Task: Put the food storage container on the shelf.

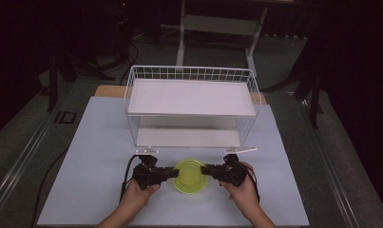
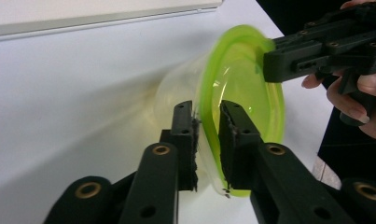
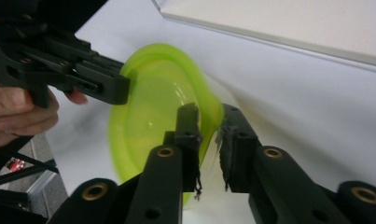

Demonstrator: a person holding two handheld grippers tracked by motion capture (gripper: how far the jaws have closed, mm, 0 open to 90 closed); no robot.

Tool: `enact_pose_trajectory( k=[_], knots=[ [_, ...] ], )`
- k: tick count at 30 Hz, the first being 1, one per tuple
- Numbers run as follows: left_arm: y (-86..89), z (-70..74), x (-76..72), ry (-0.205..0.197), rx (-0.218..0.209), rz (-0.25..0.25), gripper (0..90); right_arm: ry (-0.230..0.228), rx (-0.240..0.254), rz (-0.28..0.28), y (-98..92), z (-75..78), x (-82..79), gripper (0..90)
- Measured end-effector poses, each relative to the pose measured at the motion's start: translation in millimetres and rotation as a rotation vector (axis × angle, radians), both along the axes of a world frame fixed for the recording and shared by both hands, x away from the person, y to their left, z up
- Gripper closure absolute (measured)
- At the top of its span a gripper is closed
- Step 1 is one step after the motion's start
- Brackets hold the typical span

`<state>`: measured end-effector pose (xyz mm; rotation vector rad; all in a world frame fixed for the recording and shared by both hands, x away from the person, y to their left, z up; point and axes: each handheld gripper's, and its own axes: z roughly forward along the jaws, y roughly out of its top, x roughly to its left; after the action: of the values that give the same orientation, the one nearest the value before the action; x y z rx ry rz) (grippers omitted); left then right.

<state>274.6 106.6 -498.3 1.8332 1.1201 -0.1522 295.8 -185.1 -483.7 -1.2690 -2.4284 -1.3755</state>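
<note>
Right now you hold a green-rimmed clear bowl [image 1: 191,175] between both grippers, near the table's [image 1: 94,156] six o'clock edge, just in front of a white wire rack [image 1: 191,97]. Your left gripper [image 1: 172,173] pinches the bowl's rim at nine o'clock, jaws narrowed onto it. Your right gripper [image 1: 205,170] pinches the rim at three o'clock, jaws likewise closed on it.

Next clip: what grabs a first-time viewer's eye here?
The bright green-rimmed clear container stands out near the front of the pale table, pinched at its rim from both sides by the left gripper and the right gripper. Behind it stands a white wire rack with two shelves.
</note>
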Motion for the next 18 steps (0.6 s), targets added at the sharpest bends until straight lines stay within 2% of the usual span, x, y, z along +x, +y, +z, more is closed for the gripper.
enact_pose_trajectory(
  k=[2,4,6,8,12,15,18],
  knots=[
    [1.3,0.4,-0.6,0.016,-0.009,0.016,80.1,-0.016,-0.013,0.008,1.1,3.8,-1.0,80.4],
    [3.3,1.5,-0.1,0.013,-0.016,0.022,81.4,-0.032,-0.041,0.015,4.3,6.2,-3.2,80.6],
    [3.7,4.8,-0.9,0.001,-0.016,0.021,81.6,-0.043,-0.05,0.014,5.8,8.3,-5.3,80.6],
    [4.0,6.7,-1.2,-0.003,-0.016,0.017,81.6,-0.045,-0.047,0.013,5.9,9.9,-6.0,80.6],
    [4.0,20.4,-2.8,-0.023,-0.015,0.012,81.6,-0.079,-0.027,0.014,3.8,22.2,-8.7,80.6],
    [4.5,30.4,-3.9,-0.049,-0.014,0.005,81.6,-0.092,-0.021,0.017,3.1,27.8,-10.0,80.6],
    [5.0,40.5,-5.8,-0.075,-0.024,0.006,81.7,-0.118,-0.007,0.016,1.7,40.7,-11.9,80.7]
  ],
)
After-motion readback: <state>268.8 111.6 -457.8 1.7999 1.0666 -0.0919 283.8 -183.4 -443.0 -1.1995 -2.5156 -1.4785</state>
